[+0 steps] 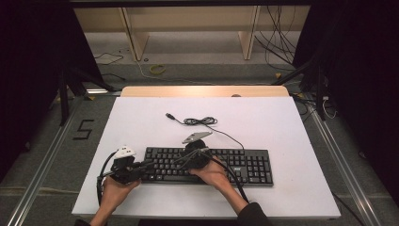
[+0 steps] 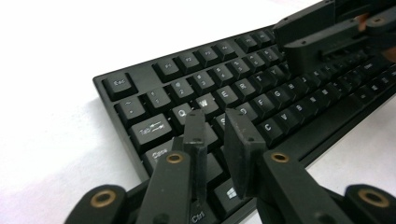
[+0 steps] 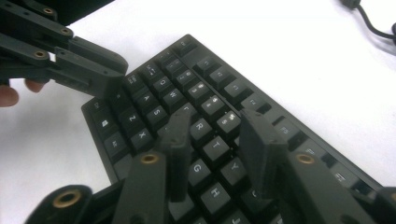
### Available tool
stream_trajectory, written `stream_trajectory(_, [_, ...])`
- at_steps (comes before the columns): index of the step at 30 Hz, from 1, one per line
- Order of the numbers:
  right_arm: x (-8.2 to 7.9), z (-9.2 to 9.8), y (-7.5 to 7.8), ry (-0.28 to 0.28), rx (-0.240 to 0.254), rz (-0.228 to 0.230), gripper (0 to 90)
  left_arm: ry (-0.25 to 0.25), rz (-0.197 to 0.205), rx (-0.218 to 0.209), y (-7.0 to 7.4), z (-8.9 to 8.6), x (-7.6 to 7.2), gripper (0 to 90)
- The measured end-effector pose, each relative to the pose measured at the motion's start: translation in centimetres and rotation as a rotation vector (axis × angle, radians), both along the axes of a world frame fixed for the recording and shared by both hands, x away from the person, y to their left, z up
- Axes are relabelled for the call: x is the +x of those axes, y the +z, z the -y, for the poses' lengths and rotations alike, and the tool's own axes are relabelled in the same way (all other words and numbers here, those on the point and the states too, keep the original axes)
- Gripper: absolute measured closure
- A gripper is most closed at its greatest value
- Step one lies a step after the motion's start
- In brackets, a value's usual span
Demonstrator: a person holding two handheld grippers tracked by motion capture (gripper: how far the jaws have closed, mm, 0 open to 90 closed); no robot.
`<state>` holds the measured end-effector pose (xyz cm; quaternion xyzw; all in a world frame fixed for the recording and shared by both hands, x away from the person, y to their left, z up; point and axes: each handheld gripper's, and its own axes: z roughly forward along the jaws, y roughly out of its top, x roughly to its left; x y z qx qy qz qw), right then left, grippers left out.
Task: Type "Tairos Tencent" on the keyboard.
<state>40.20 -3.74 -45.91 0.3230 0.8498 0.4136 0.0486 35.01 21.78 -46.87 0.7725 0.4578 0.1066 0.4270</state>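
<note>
A black keyboard (image 1: 235,165) lies across the near part of the white table top (image 1: 263,117). Its cable (image 1: 197,121) is coiled loosely behind it and ends in a free USB plug. My left gripper (image 1: 149,163) reaches over the keyboard's left end. In the left gripper view (image 2: 215,119) its jaws stand a little apart above the keys (image 2: 205,79), with nothing between them. My right gripper (image 1: 181,161) hovers over the left-middle keys. Its jaws (image 3: 215,121) stand wider apart over the letter keys (image 3: 205,88) and are empty. Each gripper view also shows the other gripper farther off.
The table's wooden far edge (image 1: 204,91) borders a floor with loose cables (image 1: 277,47) and a yellow coil (image 1: 157,69). Dark stand legs (image 1: 63,94) rise at both sides. Bare white surface lies behind and to both sides of the keyboard.
</note>
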Motion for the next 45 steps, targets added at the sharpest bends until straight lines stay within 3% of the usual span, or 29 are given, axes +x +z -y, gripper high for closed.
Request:
stream_trajectory(5, [-0.5,1.3,0.4,0.001,0.026,0.009,55.5,-0.007,0.004,-0.005,0.0,0.4,0.3,71.6])
stream_trajectory(11, [-1.1,2.5,0.7,-0.003,0.045,0.016,51.0,-0.012,-0.005,-0.020,-0.1,0.6,0.6,62.6])
stream_trajectory(15, [-1.7,3.3,0.9,-0.006,0.062,0.016,45.9,-0.003,-0.017,-0.024,-0.3,0.7,0.8,50.7])
stream_trajectory(22, [-2.0,4.0,1.1,-0.015,0.061,0.026,43.3,-0.003,-0.027,-0.030,-0.4,0.7,1.0,45.5])
stream_trajectory(35, [-2.4,5.6,0.8,-0.043,0.061,0.028,40.4,-0.010,-0.029,-0.020,-0.3,0.7,1.3,54.1])
stream_trajectory(41, [-2.6,6.2,0.8,-0.052,0.060,0.034,39.3,-0.037,-0.022,0.015,-0.4,1.1,1.3,77.6])
stream_trajectory(45, [-2.7,6.4,0.8,-0.052,0.058,0.033,38.9,-0.052,-0.035,0.046,-0.6,1.4,1.4,86.5])
